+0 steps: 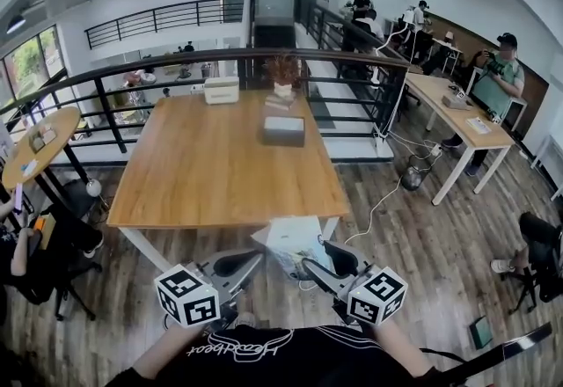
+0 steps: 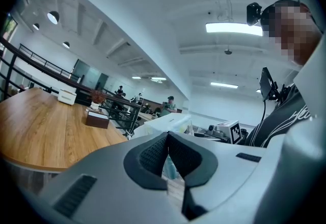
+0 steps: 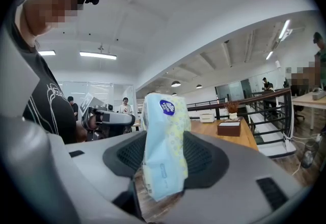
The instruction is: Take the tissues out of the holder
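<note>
Your left gripper [image 2: 167, 137] has its tips pressed together, right beside the tissue pack [image 1: 295, 244]; whether they nip its wrapper is unclear. The pack hangs just off the near edge of the table [image 1: 220, 174], well apart from the brown holder [image 1: 283, 130] on the far side; your right gripper [image 3: 163, 149] pinches the pack upright.

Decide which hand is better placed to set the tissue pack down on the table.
Right, probably: the right tongs clamp the tissue pack, while the left tongs are shut with nothing visibly held.
</note>
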Motion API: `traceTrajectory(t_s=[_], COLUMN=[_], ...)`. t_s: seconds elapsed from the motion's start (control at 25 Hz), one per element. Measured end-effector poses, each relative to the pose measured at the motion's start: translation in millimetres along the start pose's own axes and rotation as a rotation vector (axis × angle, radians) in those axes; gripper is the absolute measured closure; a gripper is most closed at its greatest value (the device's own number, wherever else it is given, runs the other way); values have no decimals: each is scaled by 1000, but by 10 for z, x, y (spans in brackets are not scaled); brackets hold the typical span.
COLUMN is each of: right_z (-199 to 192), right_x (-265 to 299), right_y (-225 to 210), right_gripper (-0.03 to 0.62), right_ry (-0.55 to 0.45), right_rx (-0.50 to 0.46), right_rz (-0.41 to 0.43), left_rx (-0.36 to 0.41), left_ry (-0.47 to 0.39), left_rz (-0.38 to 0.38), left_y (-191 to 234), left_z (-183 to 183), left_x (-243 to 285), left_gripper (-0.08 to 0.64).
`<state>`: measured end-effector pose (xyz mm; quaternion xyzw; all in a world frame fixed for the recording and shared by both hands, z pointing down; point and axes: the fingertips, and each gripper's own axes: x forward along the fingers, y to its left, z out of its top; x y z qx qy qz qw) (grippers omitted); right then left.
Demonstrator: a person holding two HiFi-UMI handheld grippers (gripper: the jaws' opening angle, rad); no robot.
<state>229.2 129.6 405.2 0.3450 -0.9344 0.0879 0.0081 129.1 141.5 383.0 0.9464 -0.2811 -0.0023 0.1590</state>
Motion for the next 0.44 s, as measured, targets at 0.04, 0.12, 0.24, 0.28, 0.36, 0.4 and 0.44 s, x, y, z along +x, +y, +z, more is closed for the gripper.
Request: traceTrajectory(t_s=[0.04, 0.12, 0.24, 0.28, 0.36, 0.4, 0.44], right_z=[9, 17, 16, 22, 38, 45, 52], right_x=[-7, -8, -17, -19, -18, -16, -13], right_y=[9, 24, 29, 25, 12, 5, -3], right_gripper=[367, 367, 367, 367, 367, 367, 367], right_ry=[-2, 0, 3, 3, 5, 6, 7], right_rx=[-4, -6, -14, -21, -38, -46, -53], right_rz=[-2, -5, -5, -5, -7, -7, -8], left_rx=[2, 4, 9, 10, 10, 10, 9], left_ry=[0, 1, 5, 8, 12, 14, 16], left_rz=[0, 0, -2, -3, -6, -7, -8], left_y=[-6, -11, -26, -25, -16, -9, -1], left_z=[2, 14, 11, 8, 3, 0, -3], left_x=[-10, -29, -33, -25, -4, 7, 16], left_gripper=[548, 548, 548, 548, 548, 548, 548])
